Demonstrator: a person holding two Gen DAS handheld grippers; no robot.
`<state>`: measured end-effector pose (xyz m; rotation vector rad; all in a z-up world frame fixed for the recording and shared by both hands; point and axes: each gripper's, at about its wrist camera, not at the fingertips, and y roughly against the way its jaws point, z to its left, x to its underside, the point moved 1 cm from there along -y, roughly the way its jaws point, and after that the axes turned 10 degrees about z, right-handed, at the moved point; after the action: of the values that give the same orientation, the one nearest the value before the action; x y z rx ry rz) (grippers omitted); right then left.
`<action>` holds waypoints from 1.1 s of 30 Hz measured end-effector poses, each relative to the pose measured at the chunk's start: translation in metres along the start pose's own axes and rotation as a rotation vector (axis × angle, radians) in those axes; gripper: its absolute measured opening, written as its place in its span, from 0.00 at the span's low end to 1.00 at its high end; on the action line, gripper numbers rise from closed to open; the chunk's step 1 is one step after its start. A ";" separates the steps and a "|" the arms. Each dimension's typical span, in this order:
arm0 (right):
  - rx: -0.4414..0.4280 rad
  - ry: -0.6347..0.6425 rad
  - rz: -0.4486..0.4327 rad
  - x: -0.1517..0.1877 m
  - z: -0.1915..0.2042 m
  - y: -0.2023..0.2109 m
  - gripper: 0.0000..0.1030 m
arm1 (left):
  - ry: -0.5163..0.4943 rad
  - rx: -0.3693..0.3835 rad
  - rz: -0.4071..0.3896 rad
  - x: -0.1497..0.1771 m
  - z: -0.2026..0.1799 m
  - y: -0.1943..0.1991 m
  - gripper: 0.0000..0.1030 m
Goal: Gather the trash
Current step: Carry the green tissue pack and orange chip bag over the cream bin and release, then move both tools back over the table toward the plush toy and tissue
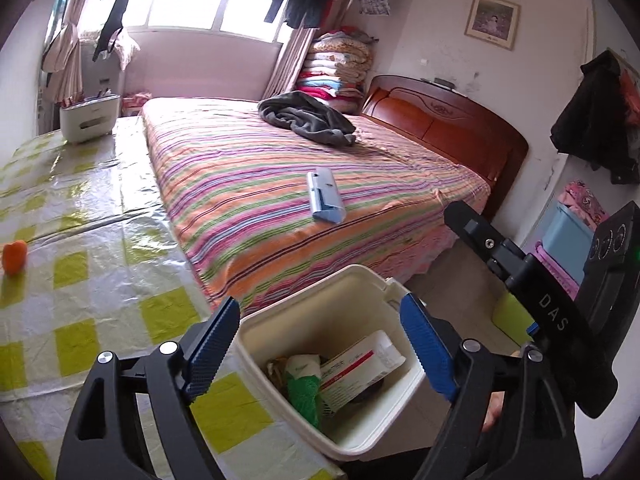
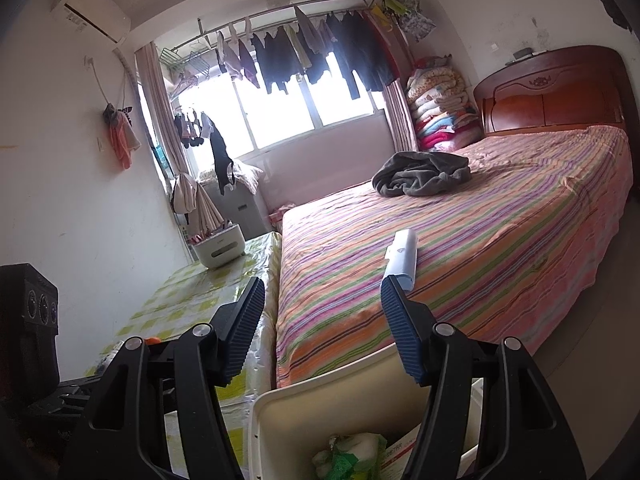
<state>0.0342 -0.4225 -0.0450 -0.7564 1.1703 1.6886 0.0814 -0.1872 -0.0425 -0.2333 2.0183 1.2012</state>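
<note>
Both tools gape wide, holding nothing. Left tool (image 1: 320, 336) hovers right over the bin (image 1: 256, 336); box (image 1: 362, 364) and green wad (image 1: 304, 388) lie inside. Right tool (image 2: 322, 316) sits above the bin's rim; blue pack (image 2: 402, 258) lies on the bed (image 2: 500, 240), just beyond the bin.

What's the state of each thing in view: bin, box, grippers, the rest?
left gripper: open, empty, above the bin
right gripper: open, empty
white bin: lidless, partly filled
red-and-white box: lying tilted inside the bin
green wrapper: crumpled inside the bin
blue box: flat on the bed
orange object: on the table
</note>
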 end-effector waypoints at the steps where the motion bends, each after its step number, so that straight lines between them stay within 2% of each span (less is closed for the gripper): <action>1: -0.005 0.002 0.002 0.000 0.002 -0.001 0.59 | 0.005 -0.006 0.000 0.000 0.003 0.001 0.78; 8: -0.028 0.037 0.030 0.001 0.023 -0.014 0.61 | 0.042 -0.093 0.022 0.006 0.041 0.017 0.78; 14: -0.072 0.071 0.068 0.005 0.052 -0.031 0.62 | 0.095 -0.159 -0.007 0.006 0.080 0.040 0.78; 24: -0.181 0.154 0.155 0.024 0.121 -0.066 0.63 | 0.212 -0.237 -0.034 0.014 0.150 0.084 0.78; 30: -0.256 0.208 0.207 0.040 0.168 -0.083 0.64 | 0.281 -0.285 -0.041 0.031 0.192 0.113 0.78; 33: -0.288 0.236 0.233 0.048 0.188 -0.091 0.64 | 0.303 -0.333 -0.041 0.042 0.212 0.126 0.78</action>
<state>0.1015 -0.2190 -0.0518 -1.0534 1.2266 2.0329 0.0980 0.0624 -0.0429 -0.6504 2.0402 1.5483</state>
